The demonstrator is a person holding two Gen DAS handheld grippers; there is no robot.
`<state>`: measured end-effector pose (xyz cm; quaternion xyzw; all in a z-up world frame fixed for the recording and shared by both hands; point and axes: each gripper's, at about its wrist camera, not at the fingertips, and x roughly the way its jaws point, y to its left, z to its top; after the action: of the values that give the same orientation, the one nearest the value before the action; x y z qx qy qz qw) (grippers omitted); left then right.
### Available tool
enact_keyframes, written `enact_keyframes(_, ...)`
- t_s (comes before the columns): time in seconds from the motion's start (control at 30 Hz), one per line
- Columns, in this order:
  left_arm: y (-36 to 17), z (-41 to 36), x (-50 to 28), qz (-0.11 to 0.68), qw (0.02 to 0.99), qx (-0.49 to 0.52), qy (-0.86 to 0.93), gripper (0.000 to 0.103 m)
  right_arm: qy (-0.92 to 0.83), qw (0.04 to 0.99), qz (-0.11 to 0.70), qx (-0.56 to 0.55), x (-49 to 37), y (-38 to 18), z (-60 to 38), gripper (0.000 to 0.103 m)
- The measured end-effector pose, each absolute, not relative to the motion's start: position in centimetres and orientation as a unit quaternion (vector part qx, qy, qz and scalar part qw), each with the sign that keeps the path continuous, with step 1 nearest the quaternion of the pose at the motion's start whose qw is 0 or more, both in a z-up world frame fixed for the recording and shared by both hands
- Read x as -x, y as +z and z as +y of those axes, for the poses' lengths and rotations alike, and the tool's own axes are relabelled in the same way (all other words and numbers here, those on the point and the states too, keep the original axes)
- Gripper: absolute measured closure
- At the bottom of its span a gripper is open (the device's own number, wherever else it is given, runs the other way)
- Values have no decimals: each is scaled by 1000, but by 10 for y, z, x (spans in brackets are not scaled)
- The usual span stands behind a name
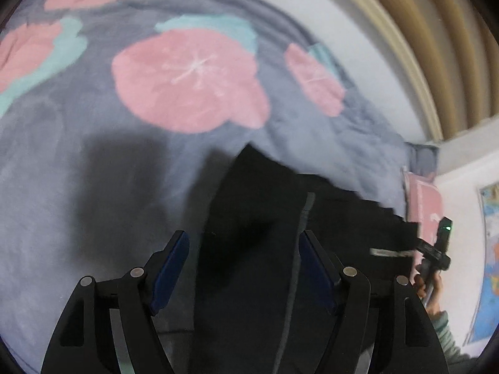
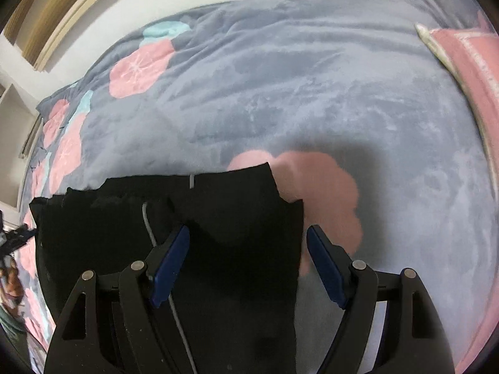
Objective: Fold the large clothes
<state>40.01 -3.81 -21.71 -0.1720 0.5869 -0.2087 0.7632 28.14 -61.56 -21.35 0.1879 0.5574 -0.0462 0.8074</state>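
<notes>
two views looked down along a pair of hand-held grippers at a bed point(image 2: 312, 93) covered by a grey fleece blanket point(image 1: 78, 162) printed with large pink flowers and pale teal leaves. a black garment point(image 2: 243, 224) with a thin grey-white stripe point(image 2: 146, 218) lay spread flat on the blanket, below and in front of both grippers.

in the left wrist view, the left gripper point(image 1: 244, 268) hung over the garment with its jaws wide apart, blue pads facing each other and nothing pressed between them. the black cloth point(image 1: 255, 218) ran up the middle of this view, its stripe point(image 1: 304, 218) passing just inside the right-hand pad. a soft dark shadow fell on the blanket to the left. at the right edge, the person's other hand point(image 1: 428, 286) and a green-grey sleeve point(image 1: 446, 330) showed beside the other gripper's body, which carried a small green light. a pink pillow point(image 1: 425, 205), a white wall and a colourful poster point(image 1: 491, 249) lay beyond.

in the right wrist view, the right gripper point(image 2: 248, 268) also stood open above the garment, gripping nothing. the garment's right edge fell between the two pads, with the left pad over black cloth and the right pad over a pink flower point(image 2: 327, 193) on the blanket. the garment's far edge looked uneven. a pink pillow point(image 2: 471, 62) rested at the upper right corner of the bed.
</notes>
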Motion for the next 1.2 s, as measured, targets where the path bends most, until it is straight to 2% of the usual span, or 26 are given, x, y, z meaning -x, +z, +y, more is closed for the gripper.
enact_keyframes(0.03,-230,-39,-406,599,752,181,-208,29,-40,800,565,-197,-285,-221,-616,24)
enact_keyframes(0.07,-238,-41,-409,607,745,188,-205,29,-34,798,568,-200,-287,-225,-614,47)
enact_keyframes(0.1,-244,-40,-411,608,739,202,-209,31,-31,799,568,-194,-287,-226,-610,61)
enact_keyframes(0.13,-245,-41,-410,602,737,216,-221,36,-39,801,571,-178,-286,-225,-605,77)
enact_keyframes(0.17,-242,-43,-408,588,744,219,-230,69,-58,810,566,-141,-282,-218,-597,86)
enact_keyframes(0.2,-237,-46,-404,583,757,196,-222,87,-70,818,557,-121,-278,-212,-593,88)
enact_keyframes(0.23,-231,-48,-401,580,765,178,-215,92,-83,826,547,-106,-273,-203,-589,89)
enact_keyframes(0.37,-181,-45,-387,525,808,166,-211,93,-136,855,495,-75,-253,-152,-595,90)
enact_keyframes(0.5,-155,-52,-405,488,825,193,-208,93,-172,855,481,-85,-264,-142,-610,90)
enact_keyframes(0.57,-166,-67,-419,496,829,172,-192,93,-188,838,505,-86,-279,-167,-615,90)
enact_keyframes(0.67,-220,-82,-441,547,812,140,-147,93,-191,808,549,-93,-295,-217,-617,91)
enact_keyframes(0.77,-263,-79,-445,579,789,159,-134,92,-188,793,571,-95,-300,-247,-612,91)
enact_keyframes(0.83,-271,-75,-446,580,785,172,-134,89,-192,790,576,-87,-302,-251,-608,89)
enact_keyframes(0.9,-265,-74,-446,581,783,172,-143,86,-186,788,581,-82,-303,-246,-606,84)
enact_keyframes(1.0,-248,-70,-442,592,777,151,-153,75,-175,792,575,-108,-294,-229,-612,76)
enact_keyframes(1.1,-215,-56,-426,569,793,152,-155,75,-160,807,546,-160,-272,-197,-616,63)
enact_keyframes(1.13,-204,-52,-420,563,798,151,-155,74,-156,812,536,-169,-263,-185,-615,54)
enact_keyframes(1.2,-177,-51,-398,540,812,147,-165,73,-147,826,516,-175,-244,-161,-602,52)
